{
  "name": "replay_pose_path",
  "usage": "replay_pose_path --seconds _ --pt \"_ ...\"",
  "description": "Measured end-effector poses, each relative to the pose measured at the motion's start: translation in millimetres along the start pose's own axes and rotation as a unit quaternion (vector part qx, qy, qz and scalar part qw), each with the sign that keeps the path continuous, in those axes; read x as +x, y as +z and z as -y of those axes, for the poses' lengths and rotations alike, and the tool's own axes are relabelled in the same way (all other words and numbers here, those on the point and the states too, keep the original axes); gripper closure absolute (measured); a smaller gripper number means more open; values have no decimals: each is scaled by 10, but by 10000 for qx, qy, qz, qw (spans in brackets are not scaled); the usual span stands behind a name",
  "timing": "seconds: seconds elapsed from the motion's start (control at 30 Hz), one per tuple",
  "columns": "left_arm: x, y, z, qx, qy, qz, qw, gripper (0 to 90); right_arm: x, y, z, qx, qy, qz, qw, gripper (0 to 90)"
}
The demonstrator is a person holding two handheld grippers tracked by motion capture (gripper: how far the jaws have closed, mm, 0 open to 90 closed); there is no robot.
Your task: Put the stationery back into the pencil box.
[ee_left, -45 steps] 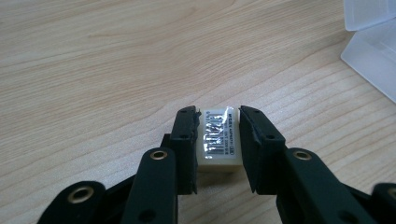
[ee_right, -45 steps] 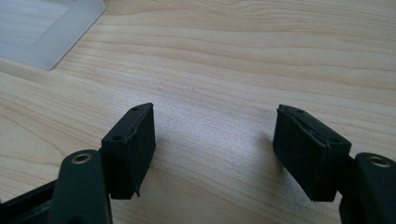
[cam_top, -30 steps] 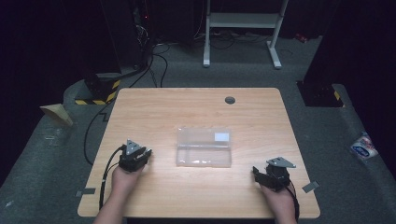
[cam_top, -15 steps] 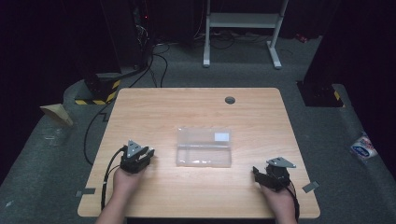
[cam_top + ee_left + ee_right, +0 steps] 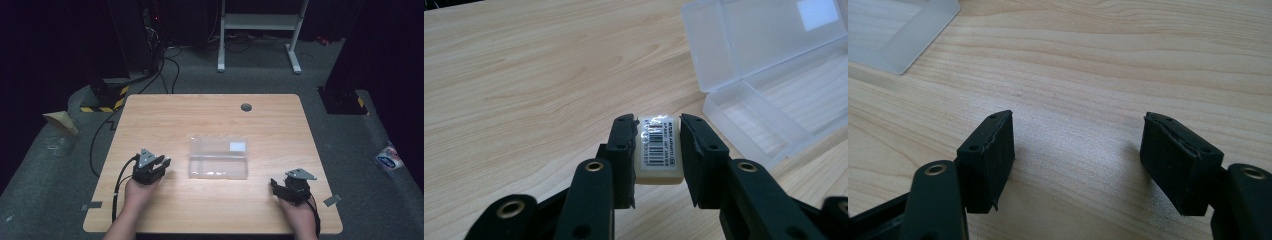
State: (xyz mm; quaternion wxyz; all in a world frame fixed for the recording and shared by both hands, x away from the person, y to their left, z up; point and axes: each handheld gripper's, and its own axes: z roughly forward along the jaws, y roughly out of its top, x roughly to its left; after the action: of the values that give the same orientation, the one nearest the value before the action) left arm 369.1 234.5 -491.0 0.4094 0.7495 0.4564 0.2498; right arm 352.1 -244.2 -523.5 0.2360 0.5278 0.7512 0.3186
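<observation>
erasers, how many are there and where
1: a white eraser with a barcode label, clamped in the left gripper, beside the open clear plastic box. More could be hidden; the box looks empty.

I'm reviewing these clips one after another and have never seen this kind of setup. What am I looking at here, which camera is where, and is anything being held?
There is no robot arm. A person sits at a wooden table and holds a hand-operated two-jaw gripper in each hand.

The wide picture comes from a fixed camera above the person, looking down and forward. The left gripper is at its left, the right gripper at its right.

The other two pictures come from small cameras riding on the grippers, looking along their black jaws.

On the table lies a clear plastic box with its hinged lid open and lying flat behind it; its compartments look empty.

The left gripper is shut on a small white eraser-like block with a barcode label, held just above the table beside the box. The right gripper has its jaws wide apart with nothing between them.
</observation>
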Motion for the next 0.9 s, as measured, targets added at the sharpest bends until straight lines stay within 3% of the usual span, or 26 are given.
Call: replay_pose_path --seconds 0.1,0.23,0.3,0.43,0.53,0.7,0.9 --pt "-49 -1 -77 4 82 10 10000 679 3 0 -1 4 18 7 10000 294" --pt "-141 25 -221 -165 45 221 9996 679 0 -5 3 5 -6 -5 10000 294" --pt "-258 76 -323 -293 19 362 9989 679 0 -5 3 5 -9 -8 10000 295" --pt "-377 132 -400 -373 64 453 9983 679 3 -6 4 7 -13 -29 10000 296" --pt "-460 178 -409 -420 108 553 9975 679 2 -6 3 7 -19 -39 10000 296" --pt "-578 294 -369 -267 220 650 9973 679 3 -5 2 7 -21 -36 10000 297" --pt "-621 375 -317 -169 241 702 9971 679 6 -3 1 8 5 -25 10000 297"
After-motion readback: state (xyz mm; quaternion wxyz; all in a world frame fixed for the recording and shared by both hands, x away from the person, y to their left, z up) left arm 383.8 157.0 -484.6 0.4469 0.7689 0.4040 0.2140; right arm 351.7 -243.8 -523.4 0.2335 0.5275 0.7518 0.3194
